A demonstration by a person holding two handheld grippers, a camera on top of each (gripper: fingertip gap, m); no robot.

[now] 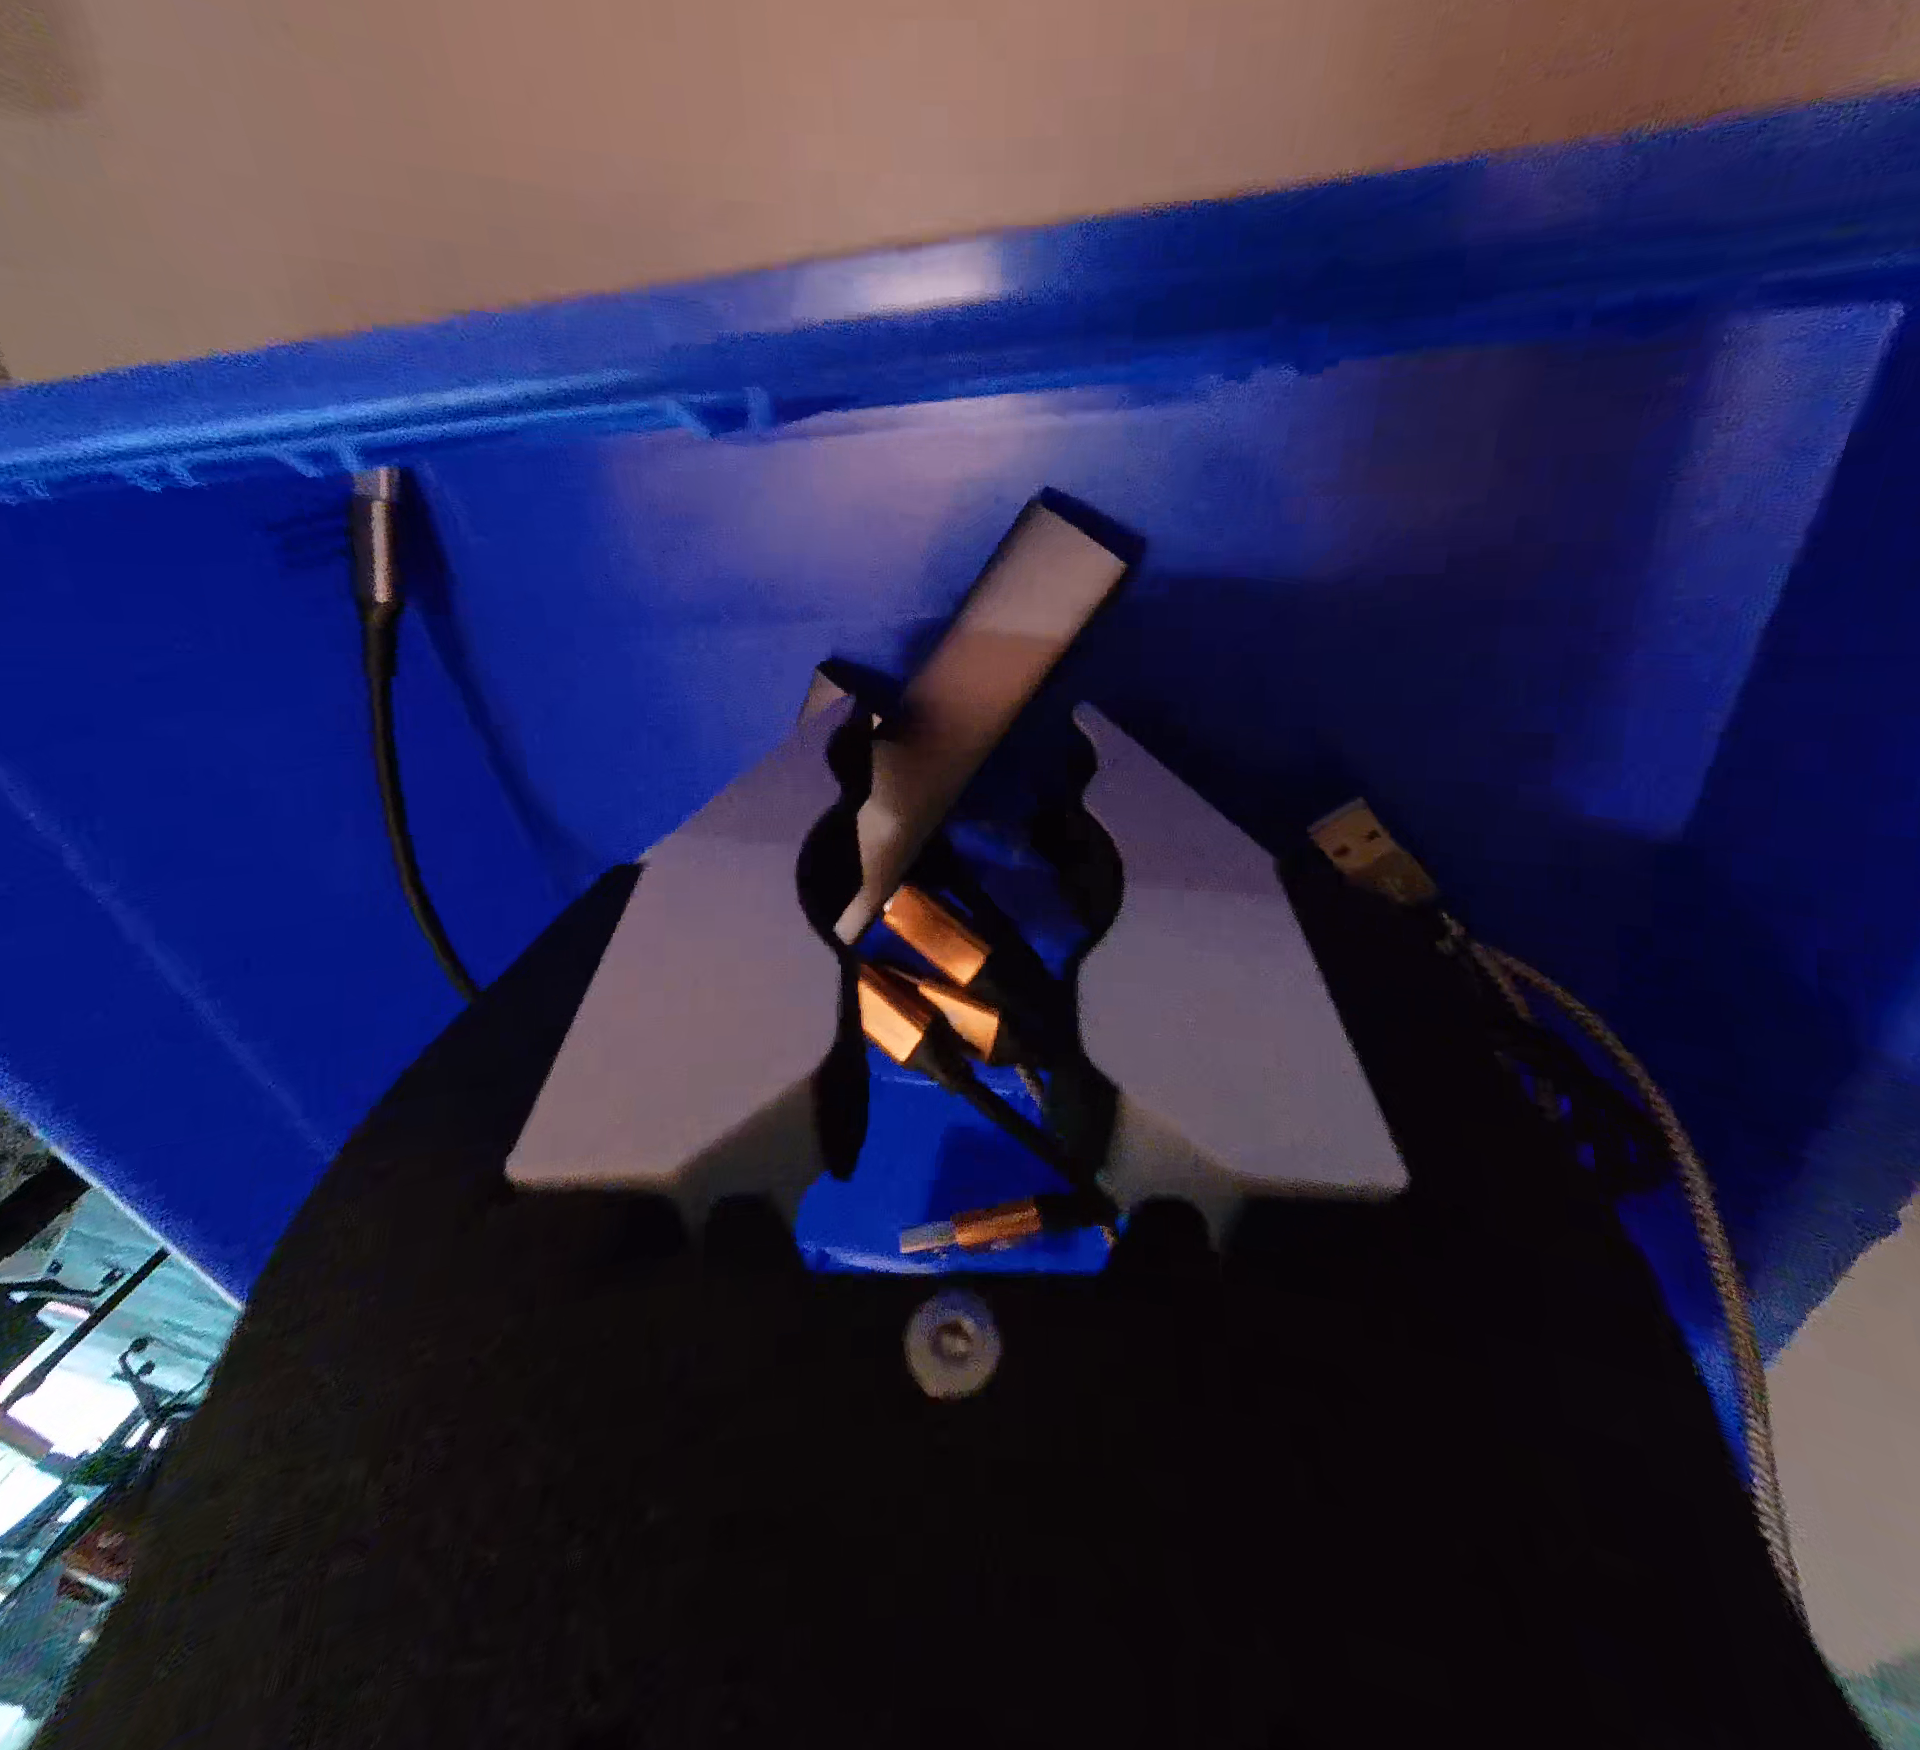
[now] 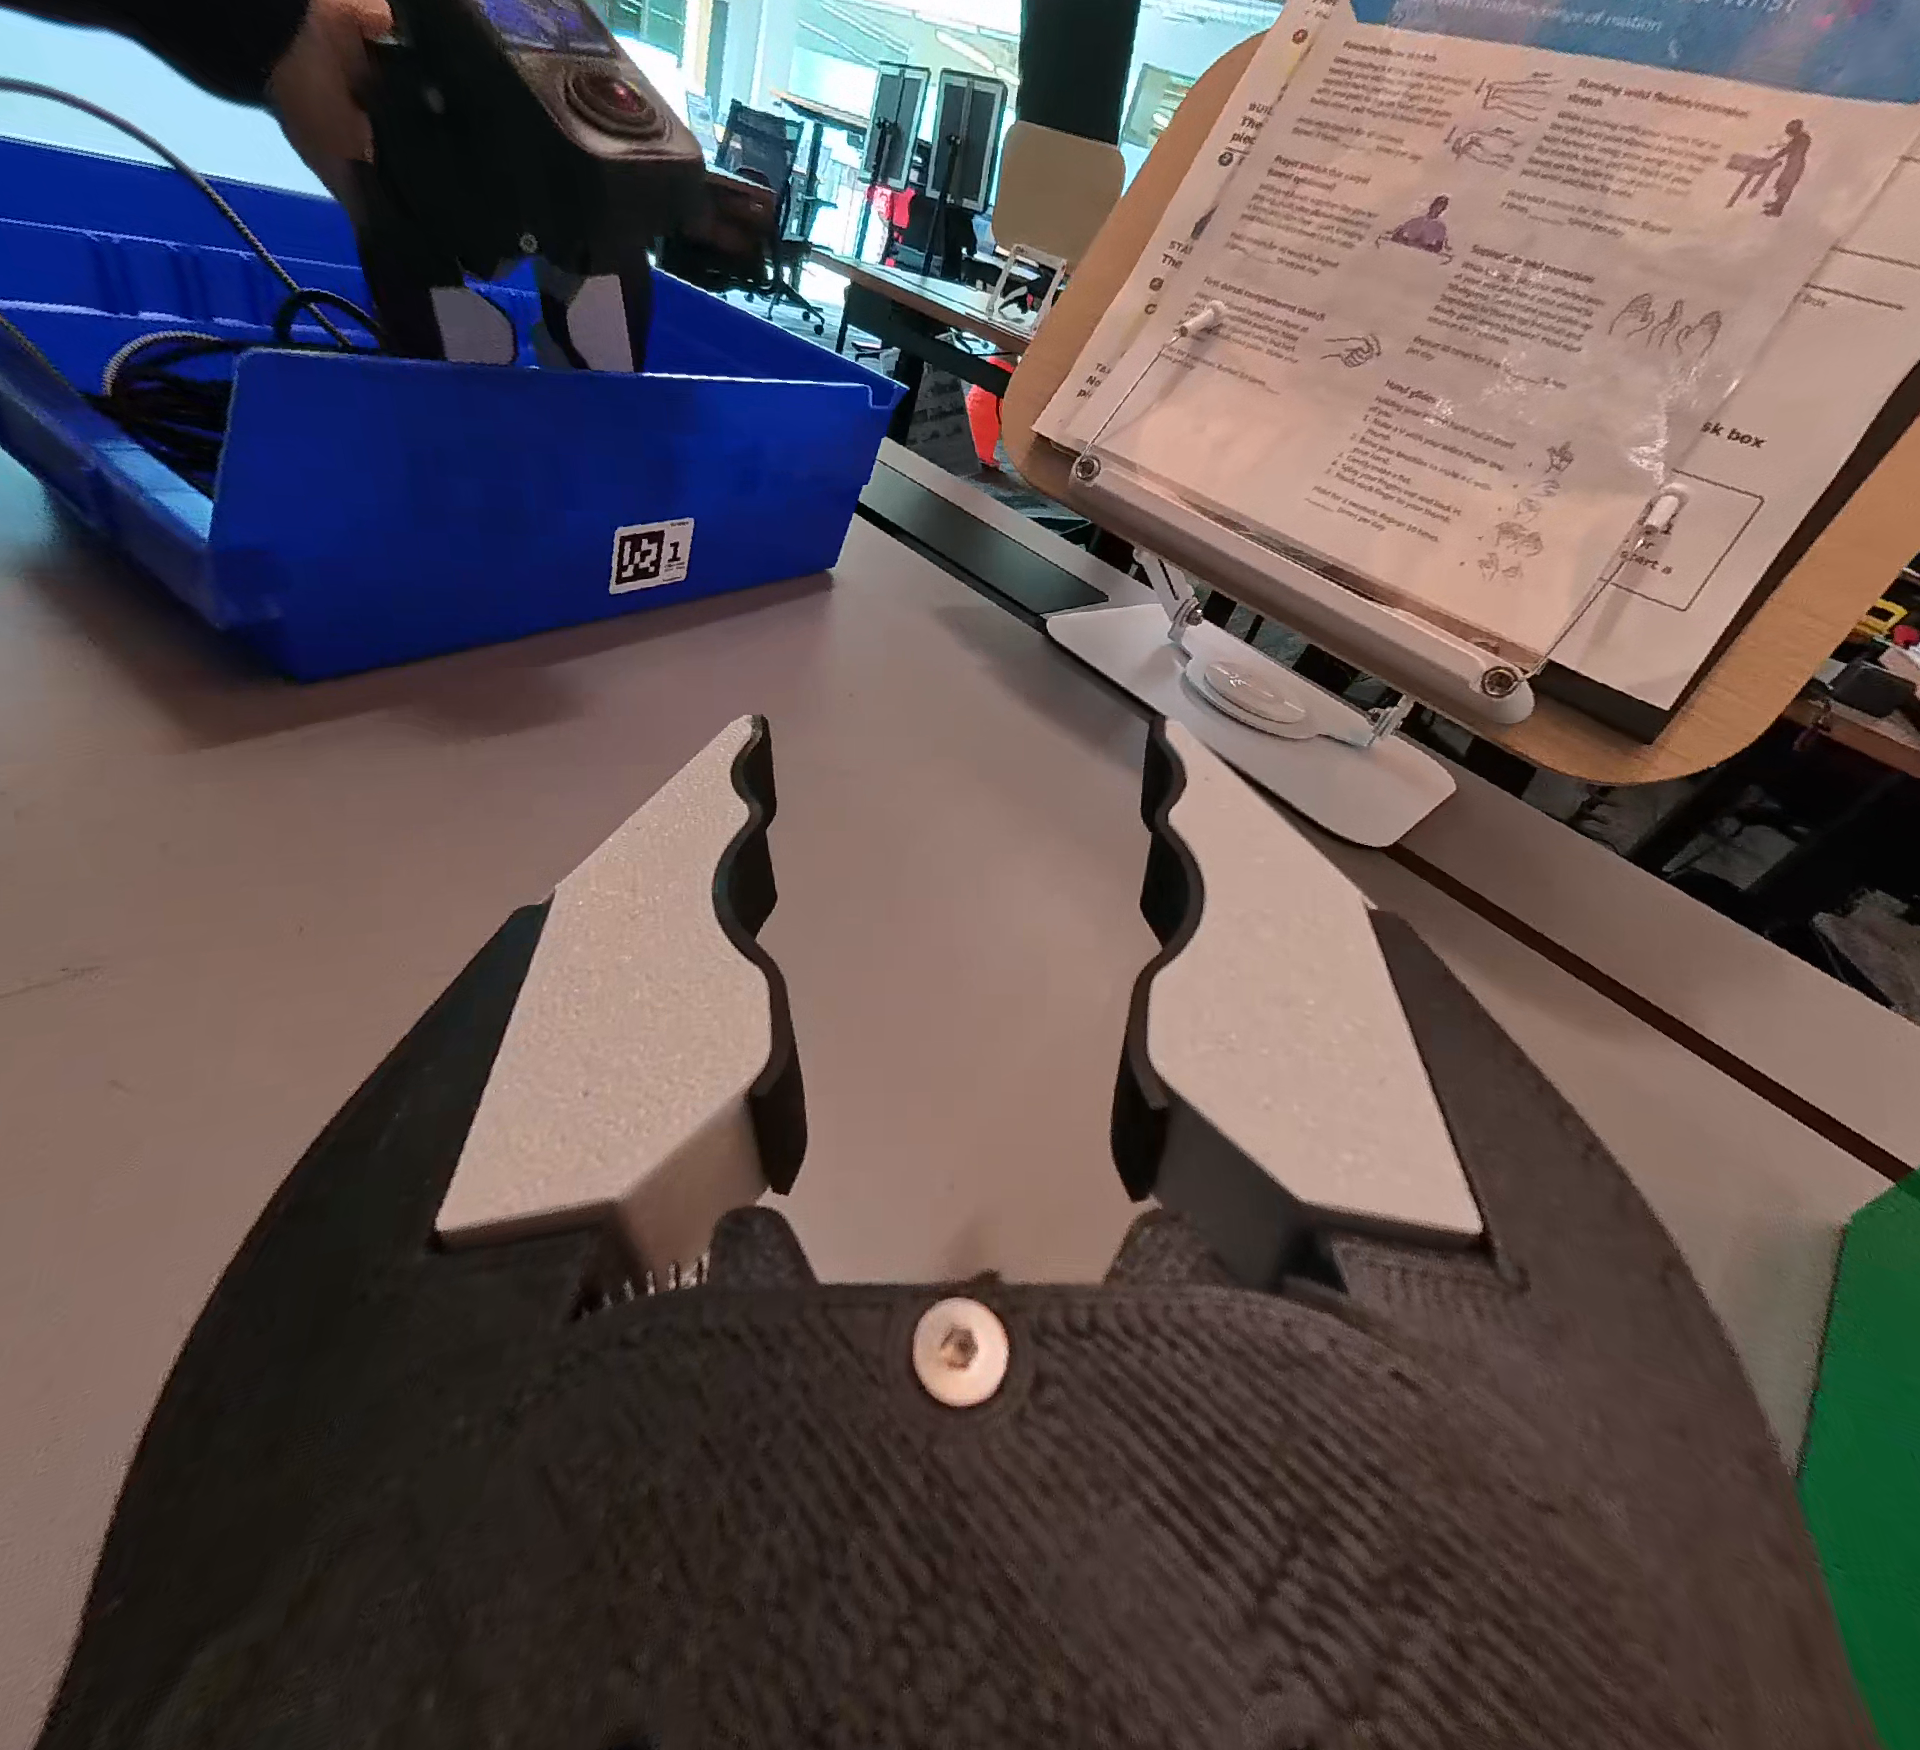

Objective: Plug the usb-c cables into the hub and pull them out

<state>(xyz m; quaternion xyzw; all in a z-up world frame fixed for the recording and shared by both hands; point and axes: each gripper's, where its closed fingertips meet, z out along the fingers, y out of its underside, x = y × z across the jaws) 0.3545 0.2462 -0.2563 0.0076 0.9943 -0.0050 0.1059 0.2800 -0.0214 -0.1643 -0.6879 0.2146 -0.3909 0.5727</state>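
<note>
Hub [image 1: 977,692], flat silver bar, clamped in left fingers [image 1: 727,921]; right fingers [image 2: 644,973] spread, empty.

Blue bin [image 2: 499,495], document stand [image 2: 1351,651]

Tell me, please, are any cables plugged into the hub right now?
Plugged in, it appears: copper-coloured plugs meet the lower end of the grey hub, gripped by the left hand-held gripper. Seating depth cannot be told.
</note>
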